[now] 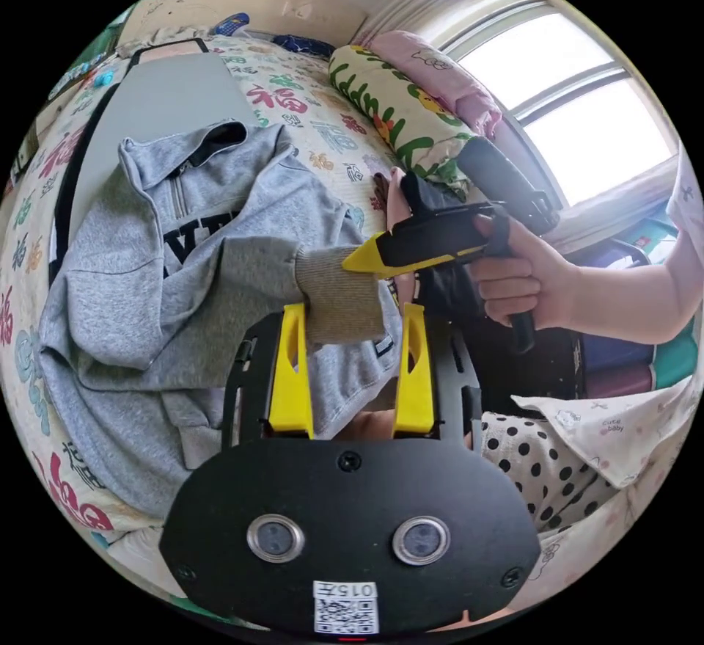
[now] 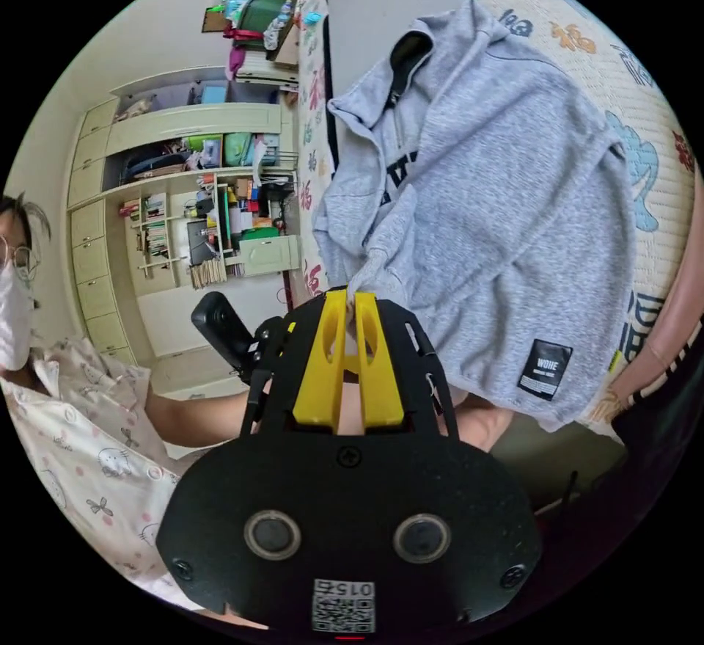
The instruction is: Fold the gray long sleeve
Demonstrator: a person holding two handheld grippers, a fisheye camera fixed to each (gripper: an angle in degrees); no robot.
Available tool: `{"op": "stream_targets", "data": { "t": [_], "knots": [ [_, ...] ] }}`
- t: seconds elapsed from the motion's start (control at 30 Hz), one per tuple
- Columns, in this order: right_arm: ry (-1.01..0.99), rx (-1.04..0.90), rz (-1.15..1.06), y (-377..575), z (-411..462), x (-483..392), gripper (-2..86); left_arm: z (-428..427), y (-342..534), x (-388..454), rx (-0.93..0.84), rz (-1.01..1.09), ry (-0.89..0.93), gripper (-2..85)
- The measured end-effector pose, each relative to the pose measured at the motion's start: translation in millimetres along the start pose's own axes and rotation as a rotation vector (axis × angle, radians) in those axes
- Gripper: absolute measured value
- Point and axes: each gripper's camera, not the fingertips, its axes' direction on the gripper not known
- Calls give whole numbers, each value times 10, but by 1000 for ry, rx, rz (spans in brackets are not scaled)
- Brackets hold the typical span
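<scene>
So, the gray top is lying on the bed, spread over the patterned mat with its collar and zip toward the far end and the hem hanging off the near edge.

My right gripper has its fingers together on a bunch of sleeve fabric; both yellow tips look pinched on it. In the left gripper view you can see that same tool coming in from the side with its tip at the ribbed cuff, so I reckon I'm holding the sleeve by its end to swing it across the chest.

The left gripper has its fingers apart, one on each side of the cuff, not squeezing anything as far as I can tell. It looks parked there to take over the cuff or pin it down once it's laid flat.

One sleeve looks already folded over the front; the body isn't folded yet. Fleece this thick will probably slump if I let go early.
</scene>
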Motion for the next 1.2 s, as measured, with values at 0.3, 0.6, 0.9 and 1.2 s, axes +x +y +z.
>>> {"op": "stream_targets", "data": {
  "t": [0.3,0.6,0.9,1.2],
  "knots": [
    [147,51,-392,128,587,-993,16,-310,228,-646,44,-204,-8,54],
    [782,-288,-757,539,2454,-1552,63,-1279,1176,-2074,-51,-217,-140,44],
    [1107,-558,-888,356,3800,-1547,103,-1251,1481,-2806,-175,-65,-121,47],
    [1132,-702,-975,243,3951,-1731,114,-1087,1860,-3106,-144,-71,-80,47]
  ]
}}
